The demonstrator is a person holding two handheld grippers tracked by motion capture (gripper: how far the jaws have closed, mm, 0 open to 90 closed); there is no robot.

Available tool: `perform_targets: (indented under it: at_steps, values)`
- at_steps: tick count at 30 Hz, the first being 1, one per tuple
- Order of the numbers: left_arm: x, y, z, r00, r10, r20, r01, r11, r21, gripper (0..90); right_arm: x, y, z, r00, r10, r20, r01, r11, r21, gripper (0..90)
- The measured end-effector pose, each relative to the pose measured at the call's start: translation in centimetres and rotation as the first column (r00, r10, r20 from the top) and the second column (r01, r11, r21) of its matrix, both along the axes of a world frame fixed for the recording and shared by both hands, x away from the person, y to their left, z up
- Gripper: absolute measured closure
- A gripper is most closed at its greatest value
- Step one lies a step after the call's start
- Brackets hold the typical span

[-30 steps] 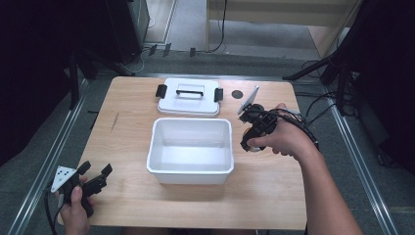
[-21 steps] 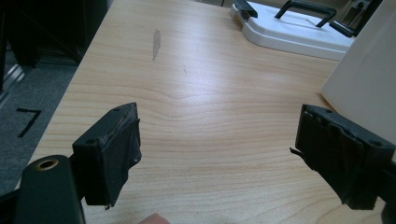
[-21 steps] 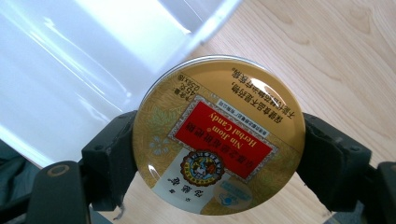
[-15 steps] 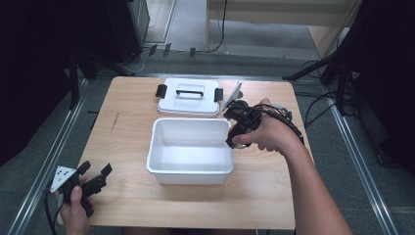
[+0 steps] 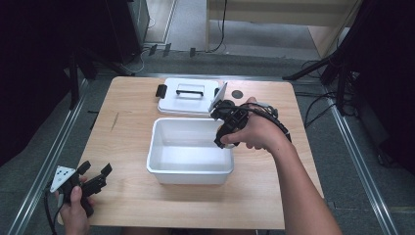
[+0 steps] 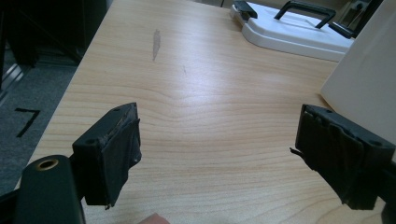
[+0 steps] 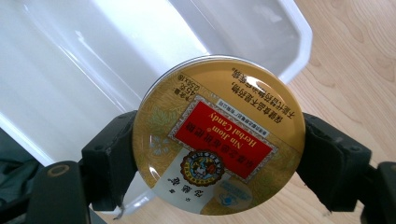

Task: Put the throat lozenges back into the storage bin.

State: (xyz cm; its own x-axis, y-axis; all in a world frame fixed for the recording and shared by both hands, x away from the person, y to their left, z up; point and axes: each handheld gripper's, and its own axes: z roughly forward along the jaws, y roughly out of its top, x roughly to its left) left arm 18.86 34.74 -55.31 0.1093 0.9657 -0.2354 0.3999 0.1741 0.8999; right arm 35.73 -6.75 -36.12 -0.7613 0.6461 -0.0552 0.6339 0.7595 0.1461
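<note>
From above, the right claw (image 5: 221, 128) has swung in from the worktop's (image 5: 132, 112) right side over the last second and now hangs over the near right corner of the open white tub (image 5: 191, 152), which looks empty. The lid (image 5: 188, 96) with its black handle lies flat just behind the tub. The left claw (image 5: 93, 177) has not budged; it sits at the near left corner, well apart from everything.

Down the left claw's own view, its jaws stand wide with nothing between them, bare wood ahead and the tub wall (image 6: 369, 79) at the right.

Down the right claw's view, the jaws are clamped on the edges of a round gold candy tin (image 7: 218, 135), label up, poised above the tub's rim. My guess is that the carry is nearly over and dropping the tin in comes next.
</note>
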Motion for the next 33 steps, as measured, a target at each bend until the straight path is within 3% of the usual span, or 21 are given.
perform_targets:
  at_steps: [8,11,15,21,26,33]
  values:
    - [0.0,0.0,0.0,1.0000,-0.001,0.002,0.001,1.0000,-0.002,14.8,-0.1,1.3,-0.4,0.9992,0.039,0.003,-0.039,0.999,-0.004,20.4]
    - [0.0,0.0,0.0,1.0000,-0.001,0.002,0.001,1.0000,-0.003,14.8,-0.2,1.8,-0.6,0.9963,0.085,0.016,-0.085,0.996,0.015,20.3]
    - [0.0,0.0,0.0,1.0000,-0.001,0.002,0.001,1.0000,-0.006,14.8,-0.4,2.3,-1.0,0.9804,0.195,0.029,-0.196,0.980,0.044,20.3]
    - [0.0,0.1,0.0,1.0000,0.000,0.002,0.000,1.0000,-0.007,14.8,-0.3,2.0,-2.1,0.9503,0.308,0.049,-0.309,0.951,0.022,20.3]
    - [0.0,0.1,0.0,1.0000,0.000,0.002,0.000,1.0000,-0.007,14.8,-0.4,2.0,-3.2,0.9312,0.362,0.043,-0.362,0.932,-0.011,20.3]
    - [0.0,0.1,0.0,1.0000,-0.003,0.001,0.003,1.0000,-0.006,14.8,-0.4,2.1,-4.9,0.9188,0.394,0.028,-0.393,0.919,-0.024,20.3]
